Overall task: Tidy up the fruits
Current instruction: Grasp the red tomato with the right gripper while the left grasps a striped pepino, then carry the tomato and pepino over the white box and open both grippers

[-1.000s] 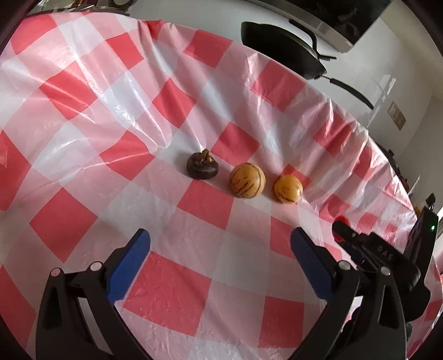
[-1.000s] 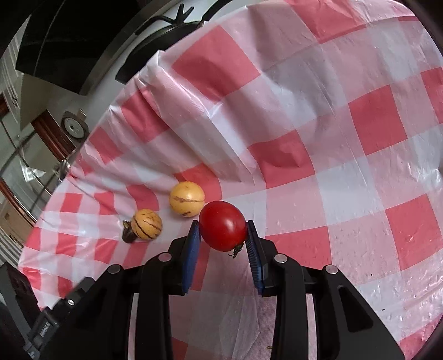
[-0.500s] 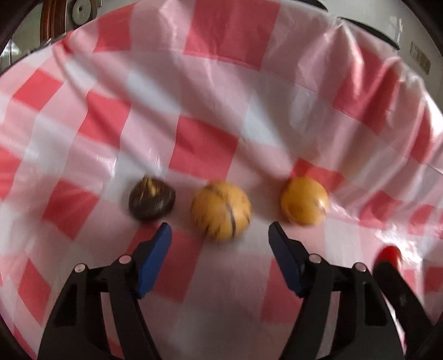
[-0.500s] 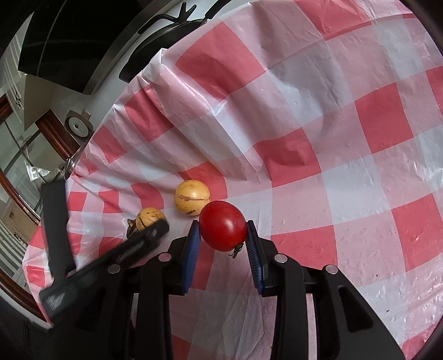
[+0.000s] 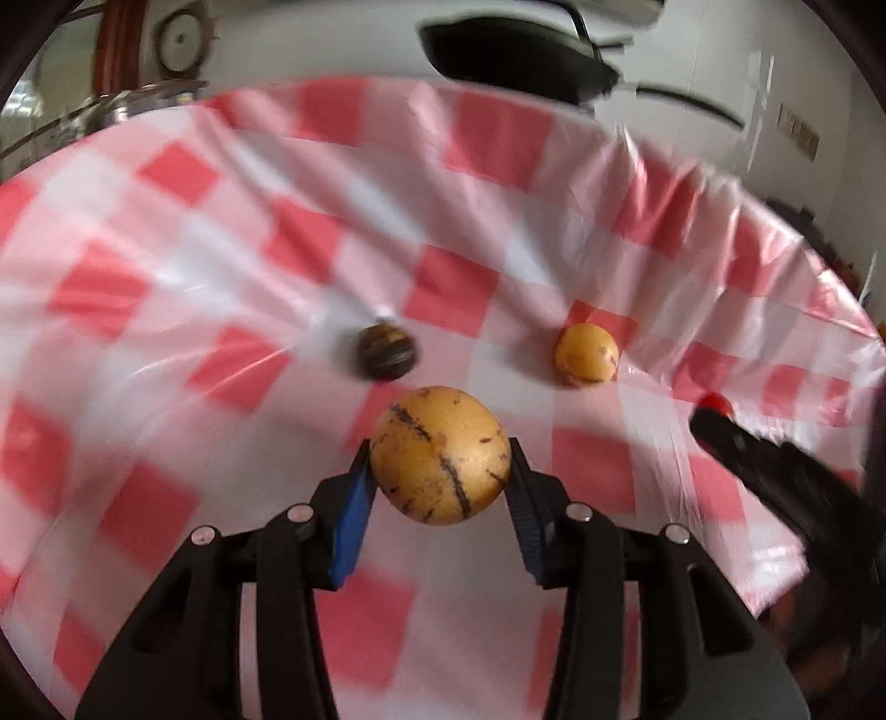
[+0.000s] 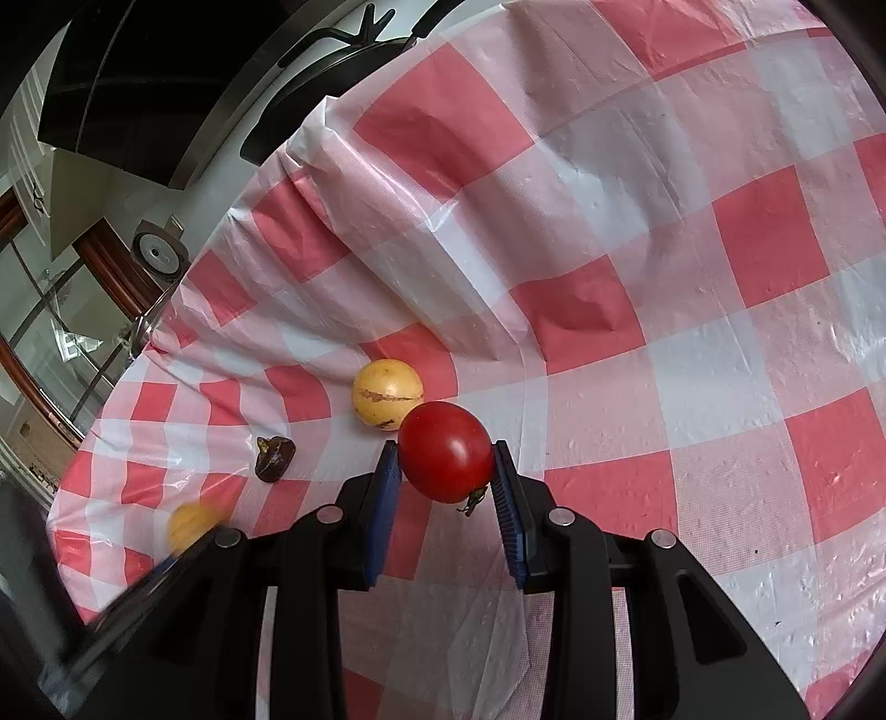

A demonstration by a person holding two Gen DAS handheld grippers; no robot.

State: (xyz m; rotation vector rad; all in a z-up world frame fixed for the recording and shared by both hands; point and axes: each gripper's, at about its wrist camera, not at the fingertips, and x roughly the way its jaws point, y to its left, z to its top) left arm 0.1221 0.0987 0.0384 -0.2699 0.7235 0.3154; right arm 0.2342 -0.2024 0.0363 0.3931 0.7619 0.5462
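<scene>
In the left wrist view, our left gripper [image 5: 440, 479] has just been closing, and its blue pads now clamp a yellow fruit with dark streaks [image 5: 440, 455], held up off the red-and-white checked tablecloth [image 5: 166, 266]. Beyond it on the cloth lie a dark brown fruit [image 5: 386, 352] and, to its right and well apart, a smaller plain yellow fruit [image 5: 586, 354]. At the right edge our right gripper [image 5: 720, 421] shows as a blurred black shape with a speck of red at its tip. A black pan [image 5: 515, 50] sits past the far edge of the table.

In the right wrist view, our right gripper [image 6: 446, 471] is clenched on a red tomato [image 6: 446, 451], its stem end pointing down. Just behind the tomato, the plain yellow fruit [image 6: 387, 393] rests on the cloth [image 6: 720, 277]. The dark brown fruit [image 6: 273, 457] lies to the left. Lower left, the streaked yellow fruit [image 6: 191, 526] appears blurred at the tip of the left gripper [image 6: 183, 548].
</scene>
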